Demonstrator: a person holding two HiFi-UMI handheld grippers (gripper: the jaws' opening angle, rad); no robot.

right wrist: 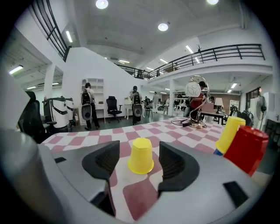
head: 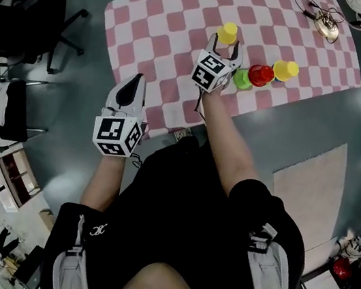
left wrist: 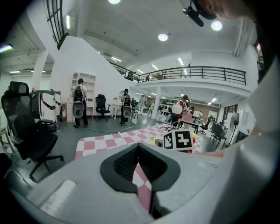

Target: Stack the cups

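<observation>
**Lining up on the first yellow cup**

The yellow cup (right wrist: 141,156) stands upside down on the checked table (head: 160,26), out in the middle of the cloth and away from every edge. My right gripper (head: 226,42) has it framed. The jaws stand wide apart, one pad on each side of the cup, and neither touches it. I judge this to be the reach before the first pick, with nothing stacked yet.

The other cups sit in a close row along the table's near edge, toward its right corner: a green cup (head: 242,79), a red cup (head: 260,74) and a second yellow cup (head: 285,70).

My left gripper (left wrist: 138,153) has its jaws together on nothing. It hangs by the near left corner, well apart from the cups.

Next I should close squarely on the cup's sides, firmly enough to lift it but not crush it. Then I can carry it toward the row.
</observation>
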